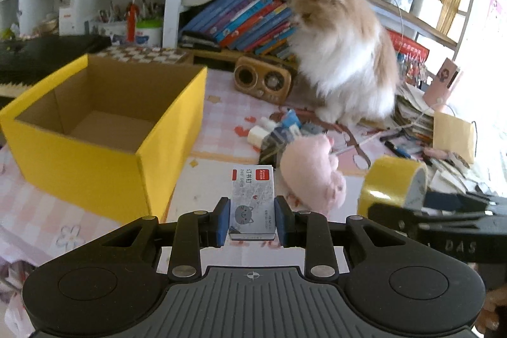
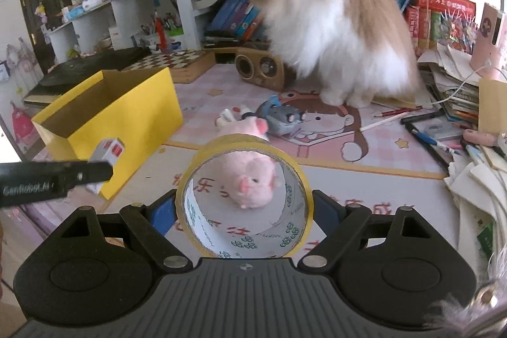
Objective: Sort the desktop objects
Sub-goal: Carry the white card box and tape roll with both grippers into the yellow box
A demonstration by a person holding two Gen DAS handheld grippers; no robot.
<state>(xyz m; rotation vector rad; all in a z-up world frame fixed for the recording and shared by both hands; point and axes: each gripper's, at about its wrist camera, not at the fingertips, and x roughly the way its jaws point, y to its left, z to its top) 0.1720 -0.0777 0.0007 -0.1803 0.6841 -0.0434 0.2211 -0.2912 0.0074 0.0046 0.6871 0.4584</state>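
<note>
Left tool (image 1: 252, 219) angled down toward the counter (image 1: 209, 186), its blue pads clamped narrow on either side of a small box of staples (image 1: 252, 201), and the box is held clear of the surface just right of the yellow box (image 1: 104, 132). The staple box's long axis runs straight out along the fingers, red-labelled end pointing away from the tool, toward the clutter in the middle of the counter. Over on the other side, the right tool (image 2: 245, 211) tilts down much the same way, spread wide around a roll of yellow tape (image 2: 245, 201), a pad against each side of the ring. The roll stands on edge between the fingers, its open core pointing forward along them, so you look right through the hole at the pink plush pig (image 2: 250, 179) lying on the counter beyond. The yellow box sits open-topped to the left, nothing visible inside it. Behind everything, a fluffy cat (image 2: 332, 27) sits by the little wooden radio (image 2: 259, 67).
</note>
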